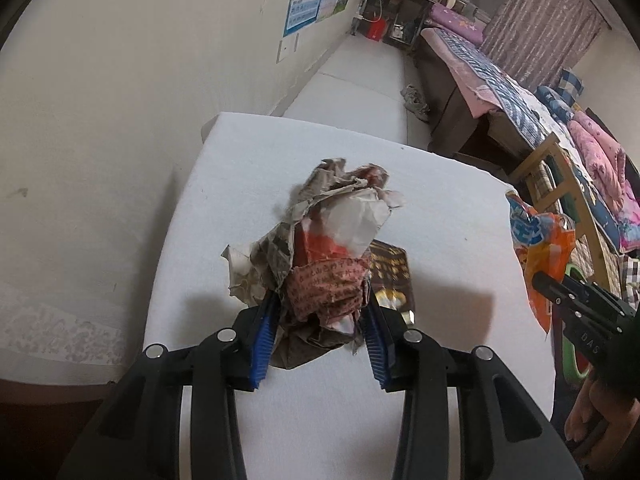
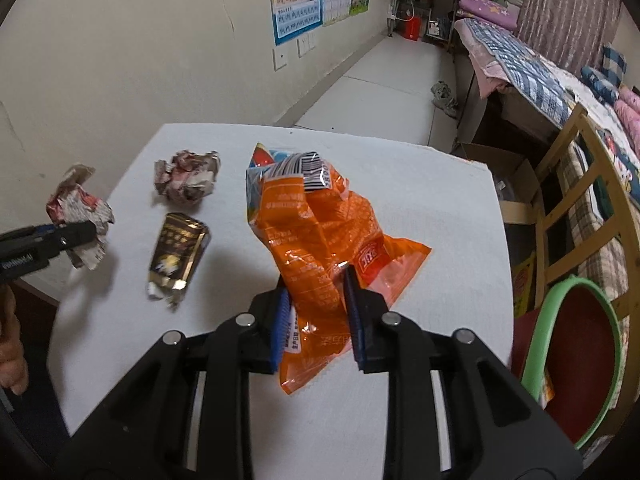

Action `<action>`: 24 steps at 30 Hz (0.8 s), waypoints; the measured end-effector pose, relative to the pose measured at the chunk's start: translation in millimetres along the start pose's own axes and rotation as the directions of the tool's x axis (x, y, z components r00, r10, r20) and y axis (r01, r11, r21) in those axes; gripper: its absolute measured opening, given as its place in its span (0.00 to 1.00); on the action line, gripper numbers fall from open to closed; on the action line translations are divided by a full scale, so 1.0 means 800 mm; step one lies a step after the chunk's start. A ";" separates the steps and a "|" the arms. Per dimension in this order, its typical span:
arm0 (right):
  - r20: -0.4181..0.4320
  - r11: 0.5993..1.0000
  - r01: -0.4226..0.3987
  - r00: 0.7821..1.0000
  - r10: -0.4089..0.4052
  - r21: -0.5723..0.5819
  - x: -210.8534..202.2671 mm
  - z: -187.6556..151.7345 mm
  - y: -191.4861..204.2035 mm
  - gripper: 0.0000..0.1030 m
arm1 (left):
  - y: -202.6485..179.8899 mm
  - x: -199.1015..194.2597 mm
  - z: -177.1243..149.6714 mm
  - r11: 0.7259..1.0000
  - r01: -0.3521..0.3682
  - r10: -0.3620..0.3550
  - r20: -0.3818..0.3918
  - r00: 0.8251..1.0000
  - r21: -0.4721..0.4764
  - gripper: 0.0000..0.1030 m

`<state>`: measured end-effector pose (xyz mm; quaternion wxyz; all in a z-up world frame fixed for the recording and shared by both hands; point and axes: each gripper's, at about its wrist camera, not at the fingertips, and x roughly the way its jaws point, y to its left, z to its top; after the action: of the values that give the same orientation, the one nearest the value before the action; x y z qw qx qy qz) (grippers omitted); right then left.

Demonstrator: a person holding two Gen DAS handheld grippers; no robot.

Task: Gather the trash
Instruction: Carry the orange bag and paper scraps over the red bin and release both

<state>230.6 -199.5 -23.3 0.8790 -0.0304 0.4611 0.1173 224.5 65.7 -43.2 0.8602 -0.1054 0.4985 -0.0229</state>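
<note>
My left gripper [image 1: 322,300] is shut on a crumpled newspaper wad [image 1: 320,240] and holds it above the white table [image 1: 440,240]. It also shows in the right wrist view [image 2: 80,216] at the far left. My right gripper [image 2: 316,284] is shut on an orange snack bag [image 2: 320,232], lifted over the table [image 2: 440,200]. The bag also shows in the left wrist view [image 1: 540,248]. A second crumpled paper ball [image 2: 188,176] and a flattened dark gold wrapper [image 2: 176,252] lie on the table; the wrapper also shows in the left wrist view [image 1: 390,280].
A green-rimmed red basin [image 2: 576,352] stands below the table's right edge. A wooden chair [image 2: 580,184] and a bed [image 2: 520,52] with quilts are to the right. A cardboard box [image 2: 504,172] sits on the floor. The wall runs along the left.
</note>
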 end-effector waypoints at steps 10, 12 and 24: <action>0.032 0.999 -0.007 0.999 0.005 0.045 -0.065 -0.036 -0.011 0.25 | -0.043 -0.050 -0.033 0.998 0.038 -0.039 0.024 0.999 0.049 0.36; 0.035 0.999 -0.004 0.999 0.002 0.050 -0.074 -0.043 -0.016 0.25 | -0.054 -0.056 -0.041 0.997 0.048 -0.049 0.024 0.998 0.063 0.36; 0.036 0.994 0.020 0.999 -0.024 0.104 -0.121 -0.081 -0.059 0.25 | -0.129 -0.067 -0.073 0.985 0.104 -0.105 0.001 0.994 0.134 0.36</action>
<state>137.1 -272.9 16.1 0.8890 0.0125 0.4499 0.0842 153.9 -36.5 -4.8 0.8650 -0.0734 0.4860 -0.1011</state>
